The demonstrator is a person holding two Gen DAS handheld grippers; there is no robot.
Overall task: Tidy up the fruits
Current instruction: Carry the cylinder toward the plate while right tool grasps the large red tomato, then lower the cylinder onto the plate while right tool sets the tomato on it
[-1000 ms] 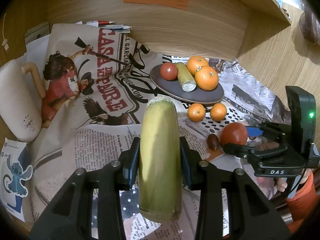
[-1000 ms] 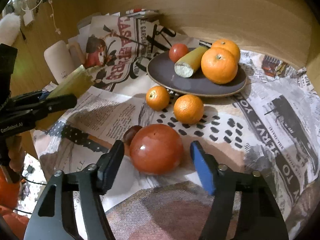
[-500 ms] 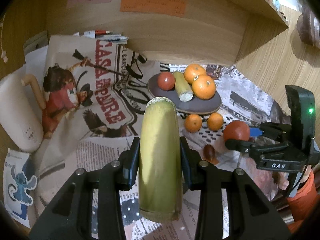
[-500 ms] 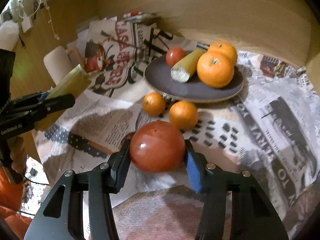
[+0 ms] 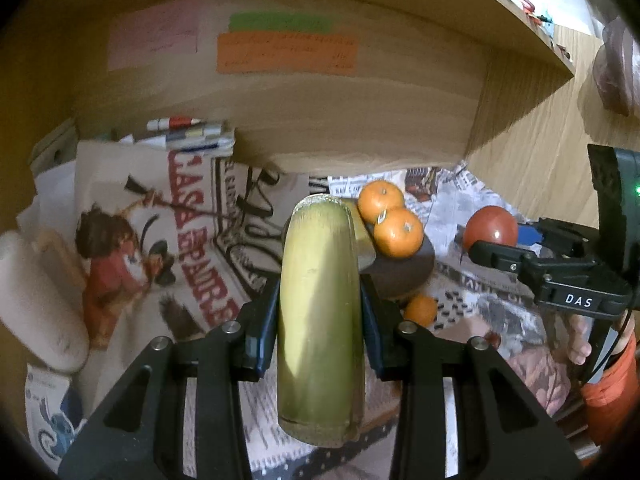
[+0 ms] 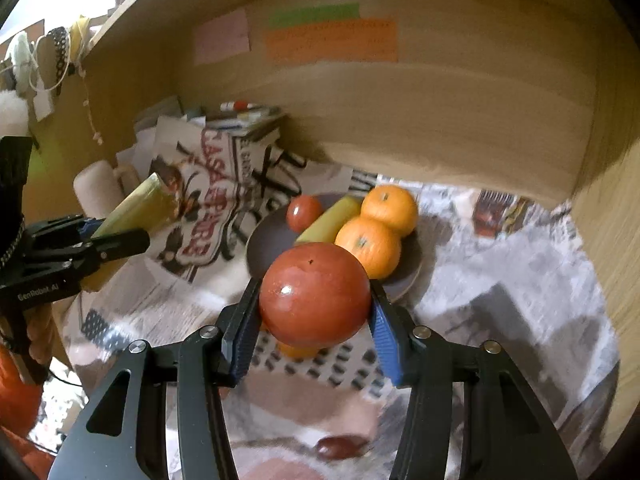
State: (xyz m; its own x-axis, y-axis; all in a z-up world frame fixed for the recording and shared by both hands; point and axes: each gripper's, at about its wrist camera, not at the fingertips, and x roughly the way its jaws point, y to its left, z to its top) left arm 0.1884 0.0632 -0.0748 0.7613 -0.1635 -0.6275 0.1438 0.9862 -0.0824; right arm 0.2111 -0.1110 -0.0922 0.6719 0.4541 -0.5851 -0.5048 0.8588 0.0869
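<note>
Fruit is in both your grippers right now. Your left gripper is clamped on a long yellow-green banana-like piece, its blue pads pressed to either side, the fruit pointing straight ahead and held up off the newspaper. Your right gripper is squeezing a big red tomato between its blue pads, and it's lifted clear of the paper too.

Ahead of you sits the dark plate on the newspaper, under the wooden shelf. It carries two oranges touching each other, a second yellow-green piece lying between them and a small tomato.

A small orange rests on the paper just beside the plate's near edge. A dark brown fruit lies on the paper below your right gripper; I can't tell what it is. Coloured notes are stuck to the shelf back.
</note>
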